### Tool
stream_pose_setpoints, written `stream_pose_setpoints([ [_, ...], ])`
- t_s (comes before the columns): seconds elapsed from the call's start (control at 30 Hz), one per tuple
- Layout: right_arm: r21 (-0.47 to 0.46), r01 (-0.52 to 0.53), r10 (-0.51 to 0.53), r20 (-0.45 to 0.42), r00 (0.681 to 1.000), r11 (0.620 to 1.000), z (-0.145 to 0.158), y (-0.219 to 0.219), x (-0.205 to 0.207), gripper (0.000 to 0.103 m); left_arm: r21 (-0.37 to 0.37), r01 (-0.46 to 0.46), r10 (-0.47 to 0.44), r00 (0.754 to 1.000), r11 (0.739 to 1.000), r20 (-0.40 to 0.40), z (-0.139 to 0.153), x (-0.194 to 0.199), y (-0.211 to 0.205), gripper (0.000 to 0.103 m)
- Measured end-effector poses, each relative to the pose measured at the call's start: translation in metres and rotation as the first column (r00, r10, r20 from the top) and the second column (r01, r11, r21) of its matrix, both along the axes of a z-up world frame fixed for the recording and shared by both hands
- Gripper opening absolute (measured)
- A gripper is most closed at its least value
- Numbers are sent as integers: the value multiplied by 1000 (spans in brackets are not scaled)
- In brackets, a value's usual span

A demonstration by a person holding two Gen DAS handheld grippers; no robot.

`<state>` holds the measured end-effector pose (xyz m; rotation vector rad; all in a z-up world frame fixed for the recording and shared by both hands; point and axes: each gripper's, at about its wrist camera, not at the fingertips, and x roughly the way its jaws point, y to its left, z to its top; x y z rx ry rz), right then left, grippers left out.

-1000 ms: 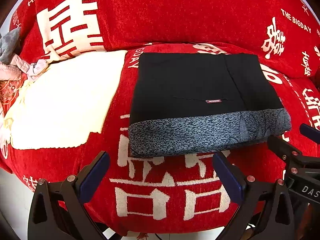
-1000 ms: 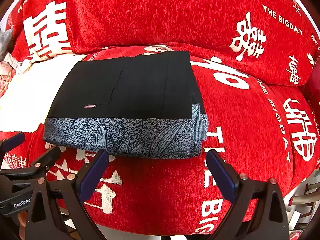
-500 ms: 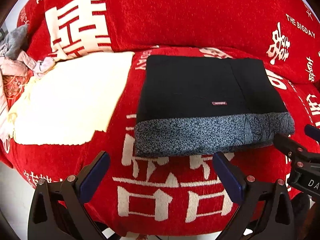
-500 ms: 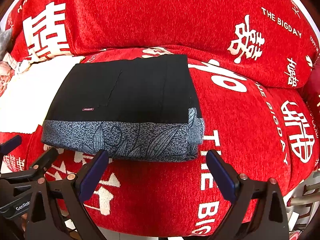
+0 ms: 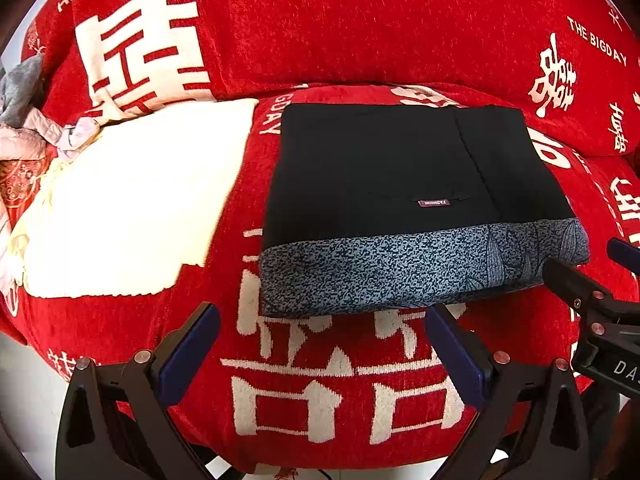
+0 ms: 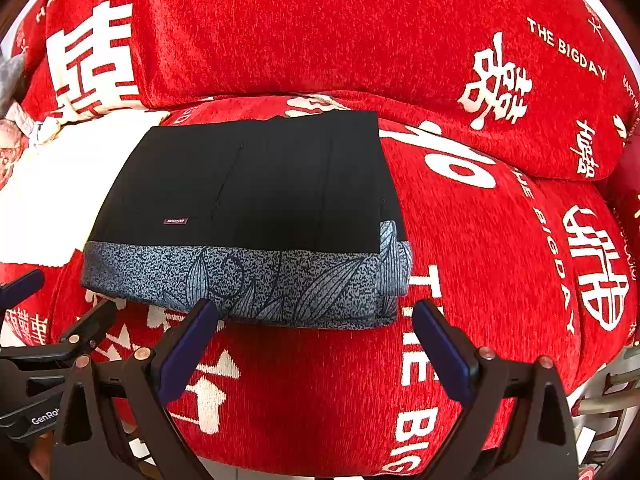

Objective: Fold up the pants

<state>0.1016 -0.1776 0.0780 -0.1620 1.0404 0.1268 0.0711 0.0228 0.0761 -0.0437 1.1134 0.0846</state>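
Filling both views: red sofa point(image 5: 360, 40) with white characters and "THE BIGDAY" lettering, edges cut off by the fisheye rim. Seat cushion point(image 6: 500, 280) bulging forward, back cushion point(image 6: 320, 40) behind. Lying on the seat left of centre: cream cloth point(image 5: 132, 200), overexposed, texture hard to make out, far left edge lost among a crumpled pile of grey and pink laundry point(image 5: 28, 120), only partly in frame. Resting on the seat just right of the cream cloth: folded pants point(image 5: 404, 200), black rectangle with a speckled grey band and leaf print along the near edge; layers underneath hidden. Small label point(image 5: 434, 203) on the black part, text too small to read. Hovering near the front of the cushion, clear of the pants: left gripper point(image 5: 320, 348), fingers point(image 5: 188, 348) wide apart, holding nothing. Right gripper point(image 6: 316, 340) likewise, fingers point(image 6: 440, 348) spread wide, empty, tips just short of the grey band. Each gripper only partly seen at the other view's edge. Hands out of view.
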Motion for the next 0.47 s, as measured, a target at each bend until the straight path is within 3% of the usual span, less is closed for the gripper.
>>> stream_pose_setpoints([
  [0.47,-8,-3,3,-15,1000,1000,-9,1,-1,99,-14,12,-12,1000,1000,-5,-5,-5,1,102],
])
